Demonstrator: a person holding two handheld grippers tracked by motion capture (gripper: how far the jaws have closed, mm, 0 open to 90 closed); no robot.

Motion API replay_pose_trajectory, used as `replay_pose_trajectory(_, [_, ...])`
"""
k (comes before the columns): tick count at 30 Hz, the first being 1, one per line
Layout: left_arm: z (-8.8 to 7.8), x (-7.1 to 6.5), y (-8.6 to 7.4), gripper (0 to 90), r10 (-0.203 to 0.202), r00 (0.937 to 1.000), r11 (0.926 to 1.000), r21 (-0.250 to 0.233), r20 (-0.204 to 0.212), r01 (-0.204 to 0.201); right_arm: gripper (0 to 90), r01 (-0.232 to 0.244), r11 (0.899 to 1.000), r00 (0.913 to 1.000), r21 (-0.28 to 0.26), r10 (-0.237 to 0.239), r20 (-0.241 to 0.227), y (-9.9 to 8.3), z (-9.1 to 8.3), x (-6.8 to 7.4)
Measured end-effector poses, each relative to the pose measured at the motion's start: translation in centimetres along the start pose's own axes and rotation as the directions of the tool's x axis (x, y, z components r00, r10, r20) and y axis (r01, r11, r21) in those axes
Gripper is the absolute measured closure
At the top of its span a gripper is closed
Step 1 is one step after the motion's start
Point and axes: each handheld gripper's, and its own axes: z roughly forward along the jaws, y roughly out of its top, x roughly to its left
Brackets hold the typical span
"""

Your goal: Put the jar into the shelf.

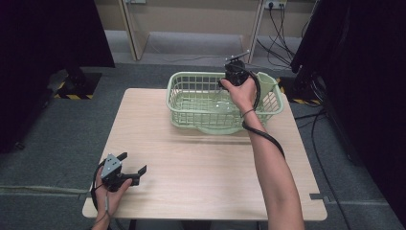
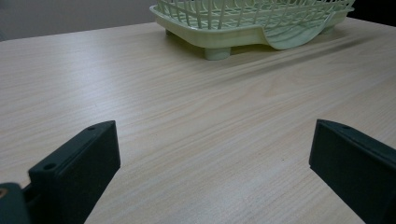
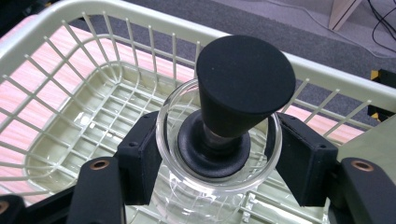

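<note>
Glass jar (image 3: 219, 186) with black stopper (image 3: 243, 86), clamped in right hand-held gripper (image 3: 219, 154), over green basket (image 3: 56, 116)

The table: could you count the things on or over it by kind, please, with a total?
Pale green plastic wire-grid basket: 1
Clear glass jar with black cone-shaped stopper: 1
Black two-jaw tongs: 2 (left tongs, right tongs)
Total: 4

One basket (image 1: 191, 91); one glass jar (image 3: 219, 186); one black stopper (image 3: 243, 88); two tongs (image 1: 131, 165) (image 3: 215, 158).

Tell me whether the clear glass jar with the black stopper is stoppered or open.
Stoppered: the black cone-topped stopper sits in the clear glass jar's mouth.
</note>
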Motion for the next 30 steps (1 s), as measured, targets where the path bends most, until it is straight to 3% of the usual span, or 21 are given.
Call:
replay_pose_trajectory(17, [0.0,0.0,0.0,1.5,0.001,1.0000,1.0000,0.000,0.000,-0.001,37.1,-0.036,0.998,0.9993,0.060,0.036,0.007,-1.2,2.7,-0.3])
replay_pose_trajectory(30, [0.0,0.0,0.0,1.5,0.002,1.0000,1.0000,0.000,0.001,-0.002,37.0,-0.045,0.996,0.9990,0.071,0.044,0.010,-1.4,3.3,-0.4])
